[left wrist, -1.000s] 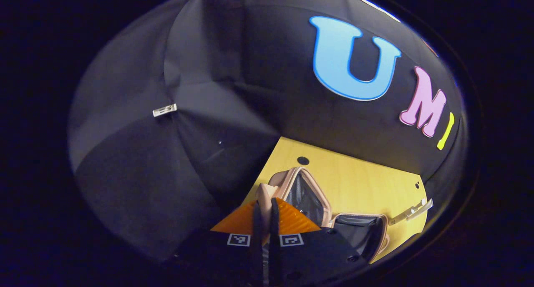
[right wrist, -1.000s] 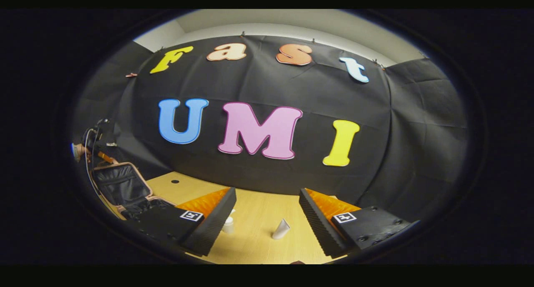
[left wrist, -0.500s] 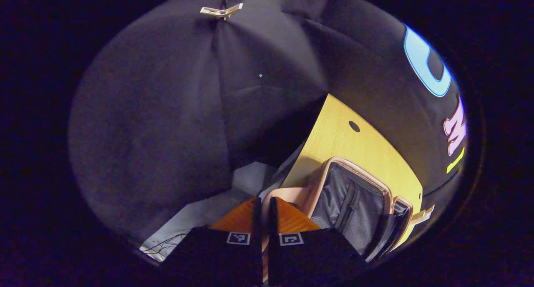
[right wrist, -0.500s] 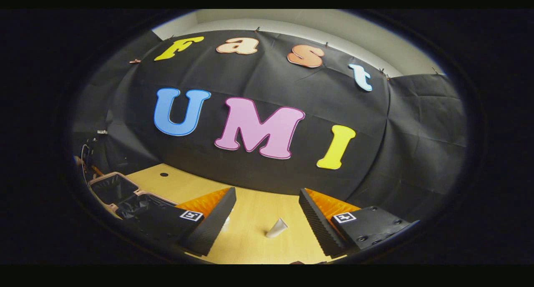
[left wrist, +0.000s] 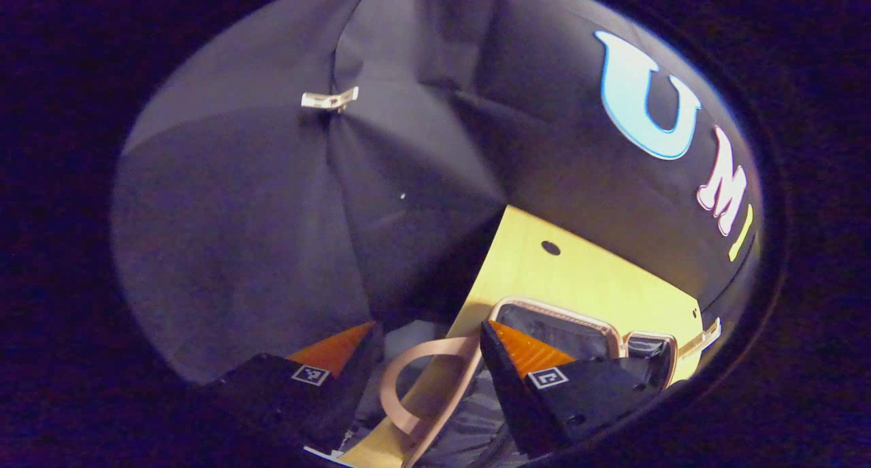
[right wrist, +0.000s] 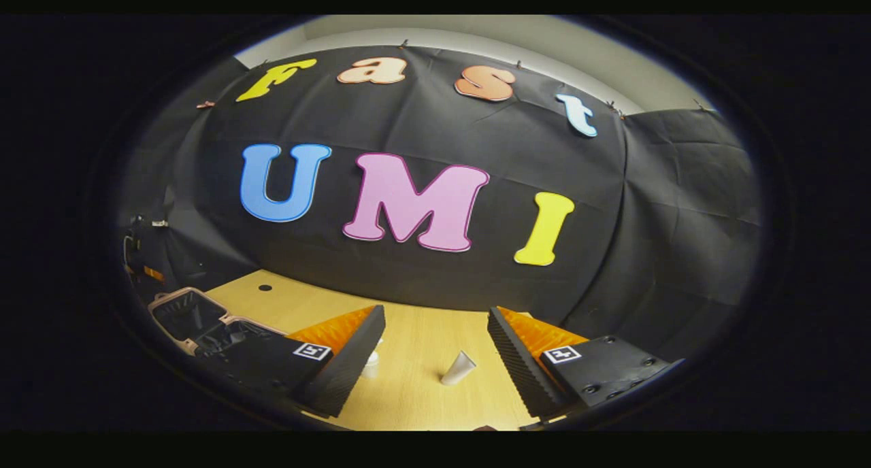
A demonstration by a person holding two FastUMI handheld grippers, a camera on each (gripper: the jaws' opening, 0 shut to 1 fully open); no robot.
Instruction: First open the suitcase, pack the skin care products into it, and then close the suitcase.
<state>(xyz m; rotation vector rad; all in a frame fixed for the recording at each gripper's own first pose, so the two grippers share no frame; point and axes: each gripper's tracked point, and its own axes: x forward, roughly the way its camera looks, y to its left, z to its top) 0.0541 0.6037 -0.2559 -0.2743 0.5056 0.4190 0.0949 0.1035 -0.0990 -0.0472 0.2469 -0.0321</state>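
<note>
**Suitcase open, both grippers empty and spread**

Your left gripper (left wrist: 425,359) has its jaws wide apart and holds nothing. In the left gripper view the suitcase's pale handle loop (left wrist: 415,379) lies in the gap between the two fingers, touching neither as far as you can tell. The suitcase (left wrist: 565,322) sits at about 4 o'clock from the centre of that view, its lid laid back and the dark lining showing inside a pinkish rim. It rests on the yellow wooden table (left wrist: 585,277), close to the table's edge. A small round hole (left wrist: 550,248) in the tabletop sits beyond the case, toward 2 o'clock of it. A pale clip (left wrist: 329,100) pins the black cloth at about 11 o'clock.

Your right gripper (right wrist: 435,345) is likewise spread wide and empty, hovering above the table (right wrist: 422,332). In the right gripper view a small white tube (right wrist: 457,369) lies tilted on the wood between the fingers, touching neither. A second white container (right wrist: 371,366) stands just beside the inner edge of the finger at 7 o'clock, partly hidden by it; what kind it is you cannot tell. The open suitcase (right wrist: 187,311) lies at 8 o'clock in this view, well apart from both products, with nothing visibly packed in the part you can see.
</note>
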